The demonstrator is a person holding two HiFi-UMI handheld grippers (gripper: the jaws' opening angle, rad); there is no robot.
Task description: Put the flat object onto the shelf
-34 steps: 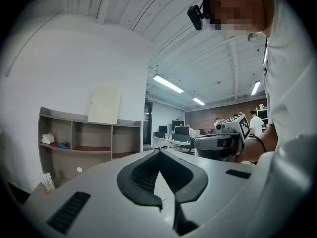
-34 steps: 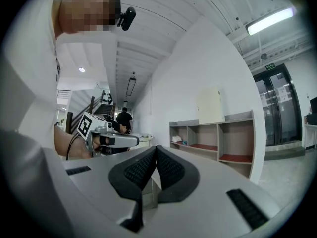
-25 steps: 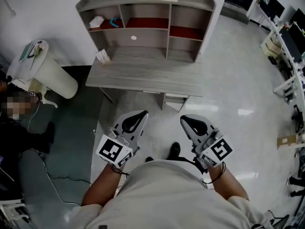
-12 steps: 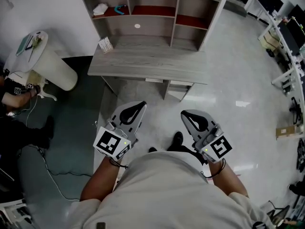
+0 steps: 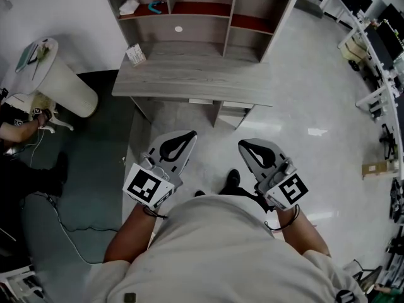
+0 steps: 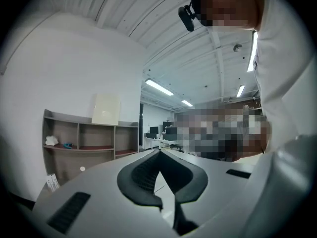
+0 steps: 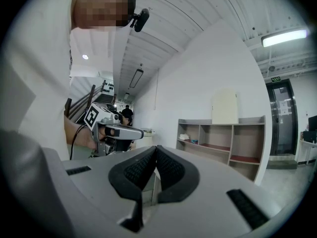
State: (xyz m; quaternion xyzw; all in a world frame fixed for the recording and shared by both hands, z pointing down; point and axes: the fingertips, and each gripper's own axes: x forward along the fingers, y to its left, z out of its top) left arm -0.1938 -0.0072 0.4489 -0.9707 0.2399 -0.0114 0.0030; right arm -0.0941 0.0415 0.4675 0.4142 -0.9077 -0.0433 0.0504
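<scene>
A grey desk with a shelf unit on its back stands ahead of me. A cream flat board stands upright on top of the shelf, also visible in the right gripper view as the cream board; the head view cuts it off. My left gripper and right gripper hover side by side over the floor, short of the desk. Both are shut with nothing between the jaws, as seen at the left gripper and the right gripper.
A small printed card stands on the desk's left. A white cloth and a teal item lie in the shelf's left compartment. A white bin and a seated person are at left; office desks at right.
The desk and shelf have slid up in the head view, and the cream board has left the frame's top edge. Both grippers stay shut and in much the same place.
</scene>
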